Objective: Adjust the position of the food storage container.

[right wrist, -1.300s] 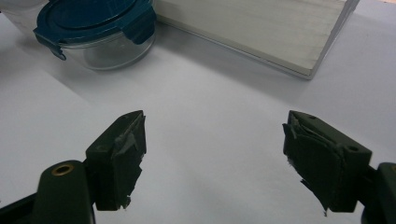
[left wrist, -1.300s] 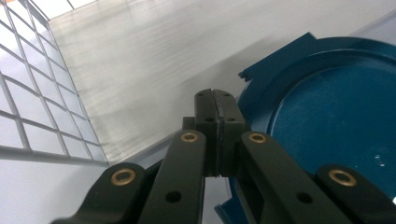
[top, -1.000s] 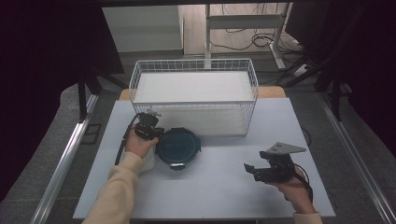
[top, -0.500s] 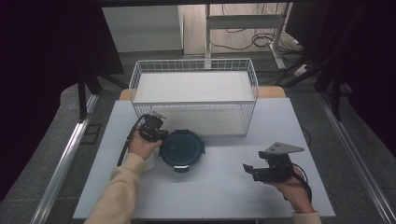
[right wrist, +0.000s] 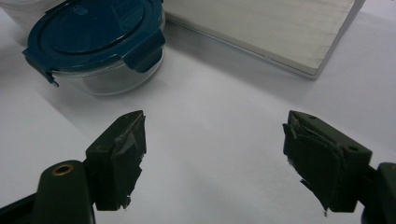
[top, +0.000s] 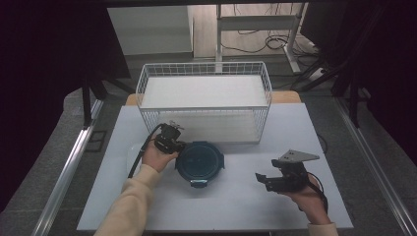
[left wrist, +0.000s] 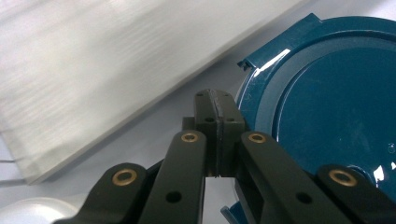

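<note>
No words or brand marks can be read on anything here.

The round glass box with the blue lid (top: 199, 162) sits on the white desk (top: 236, 201), just in front of the wire basket (top: 204, 101). In the right gripper view the blue lid (right wrist: 93, 32) has a flap clipped down on the side that faces the camera, and another flap sticks out at its left.

The left gripper (top: 168, 139) is at the left edge of the lid. Its jaws are pressed tight together with nothing between them. In the left gripper view the left gripper (left wrist: 217, 121) has its tips right beside the rim of the lid (left wrist: 327, 102), close to a flap that stands up. I cannot tell if they touch the rim.

Since the earlier pictures, the left gripper has moved a little way to the right, up against the lid. The box has shifted slightly to the right too. The right gripper has stayed in about the same spot.

The right gripper (top: 268, 179) is held well to the right of the box, near the front of the desk. Its jaws are spread wide and hold nothing. In the right gripper view the right gripper (right wrist: 215, 158) points across the bare desk, with the box far off at the upper left.

A pale round thing (top: 132, 152) lies on the desk just left of the box, partly hidden by the left hand (top: 156, 157).
</note>
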The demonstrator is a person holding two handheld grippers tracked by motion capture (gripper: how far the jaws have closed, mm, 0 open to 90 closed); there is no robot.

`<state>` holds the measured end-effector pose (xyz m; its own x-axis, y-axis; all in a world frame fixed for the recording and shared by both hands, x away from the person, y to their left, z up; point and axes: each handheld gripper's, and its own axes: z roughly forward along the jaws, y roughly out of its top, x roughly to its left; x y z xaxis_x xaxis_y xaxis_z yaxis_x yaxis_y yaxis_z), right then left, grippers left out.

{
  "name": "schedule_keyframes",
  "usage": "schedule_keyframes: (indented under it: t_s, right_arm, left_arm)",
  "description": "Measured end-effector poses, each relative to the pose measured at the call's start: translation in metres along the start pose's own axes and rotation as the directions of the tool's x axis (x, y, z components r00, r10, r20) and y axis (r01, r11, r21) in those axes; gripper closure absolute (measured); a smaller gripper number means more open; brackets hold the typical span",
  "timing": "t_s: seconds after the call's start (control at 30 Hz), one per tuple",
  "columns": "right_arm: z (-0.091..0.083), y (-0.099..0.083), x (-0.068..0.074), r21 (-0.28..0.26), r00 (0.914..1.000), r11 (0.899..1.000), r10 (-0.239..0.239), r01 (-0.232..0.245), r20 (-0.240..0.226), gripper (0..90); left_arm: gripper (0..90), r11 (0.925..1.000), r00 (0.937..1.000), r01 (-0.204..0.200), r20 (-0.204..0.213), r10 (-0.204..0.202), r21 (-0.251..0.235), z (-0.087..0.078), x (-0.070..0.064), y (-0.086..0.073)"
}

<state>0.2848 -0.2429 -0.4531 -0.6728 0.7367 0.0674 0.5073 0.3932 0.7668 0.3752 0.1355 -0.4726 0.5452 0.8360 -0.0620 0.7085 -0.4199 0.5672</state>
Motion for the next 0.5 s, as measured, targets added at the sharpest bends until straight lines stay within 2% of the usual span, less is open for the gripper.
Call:
schedule_keyframes:
  t_s: [0.1, 0.3, 0.5]
  right_arm:
    - [-0.001, 0.001, -0.001, -0.002, 1.0000, 1.000, 0.001, -0.001, 0.000, 20.6]
    - [-0.002, 0.001, -0.001, -0.004, 1.0000, 1.000, 0.005, -0.005, 0.001, 20.6]
    - [-0.002, 0.001, -0.001, -0.003, 1.0000, 1.000, 0.004, -0.004, 0.001, 20.6]
  left_arm:
    - [90.0, 0.9998, 0.9997, -0.019, 0.012, 0.019, 0.001, 0.001, -0.007, 0.001]
    - [90.0, 0.9998, 0.9996, -0.018, 0.023, 0.018, -0.011, 0.002, -0.016, 0.000]
    - [90.0, 0.9991, 0.9983, -0.041, 0.041, 0.041, 0.009, 0.000, -0.023, 0.000]
